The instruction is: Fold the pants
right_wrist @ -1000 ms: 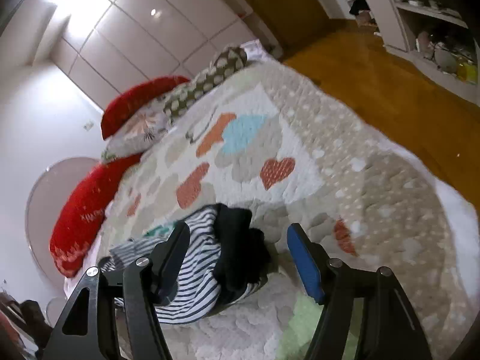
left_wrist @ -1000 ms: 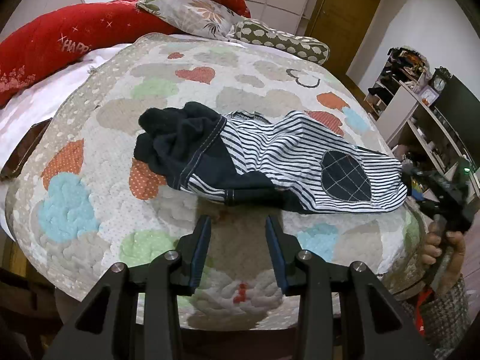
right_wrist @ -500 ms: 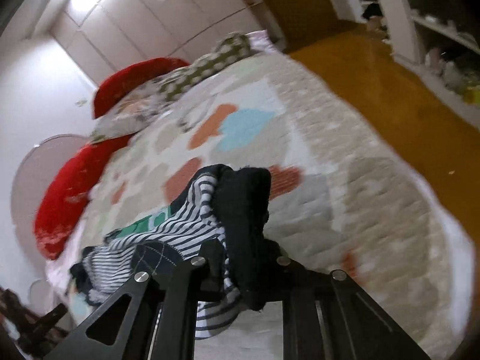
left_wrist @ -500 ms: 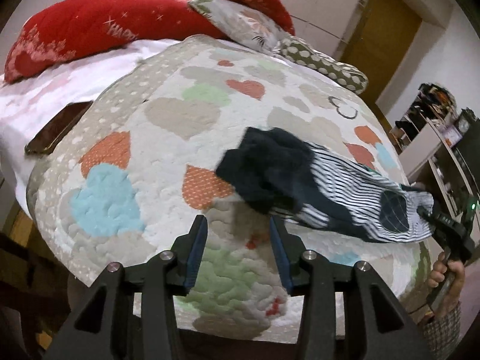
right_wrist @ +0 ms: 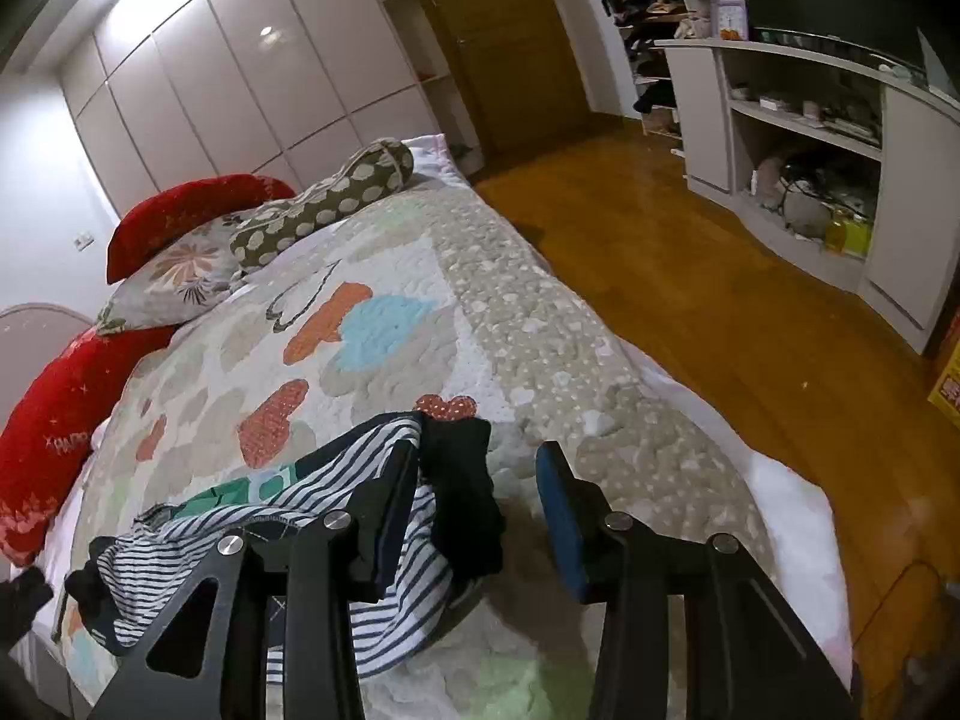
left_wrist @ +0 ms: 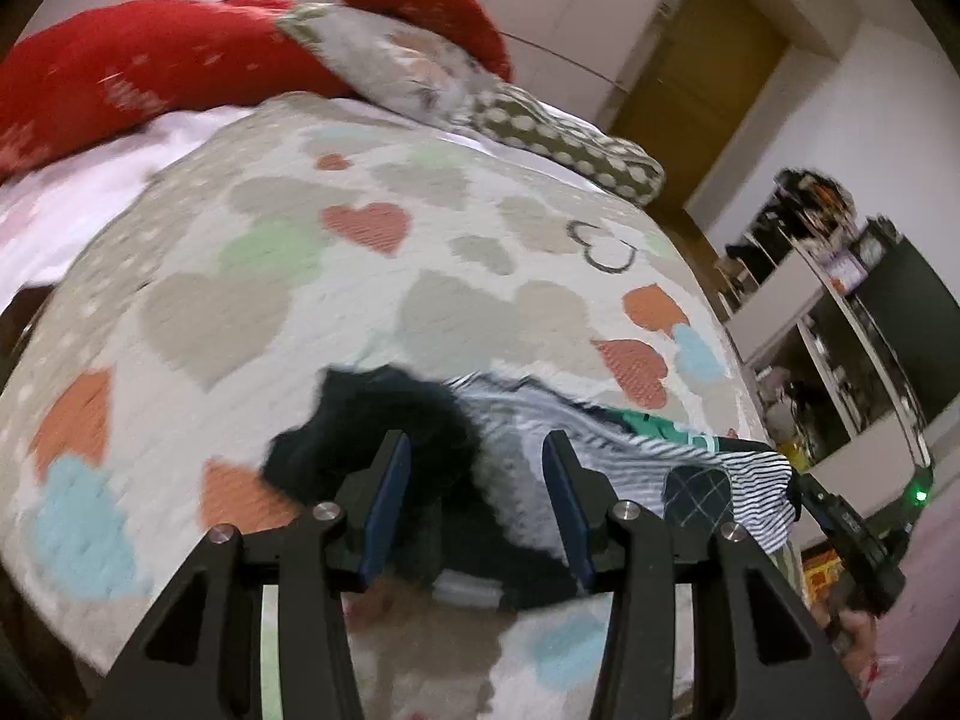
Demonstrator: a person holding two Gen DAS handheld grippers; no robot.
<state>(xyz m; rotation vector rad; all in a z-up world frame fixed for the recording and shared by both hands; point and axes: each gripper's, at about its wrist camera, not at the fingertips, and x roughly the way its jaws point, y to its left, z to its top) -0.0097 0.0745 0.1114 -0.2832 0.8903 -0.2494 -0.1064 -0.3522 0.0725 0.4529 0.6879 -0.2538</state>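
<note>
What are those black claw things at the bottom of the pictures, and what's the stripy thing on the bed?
Those are two grabbers, each with two fingers. A person carries both. Each has a little camera that looks along its fingers, so one picture comes from the left grabber and the other from the right grabber. The bed has a quilt with hearts and pillows at the far end. The stripy thing is a pair of pants, bunched up on the quilt. Both grabbers have just been opening. The left one is above the pants and pinches nothing. The pants hang over one finger of the right one, with cloth between its fingers, but it isn't squeezing them.
</note>
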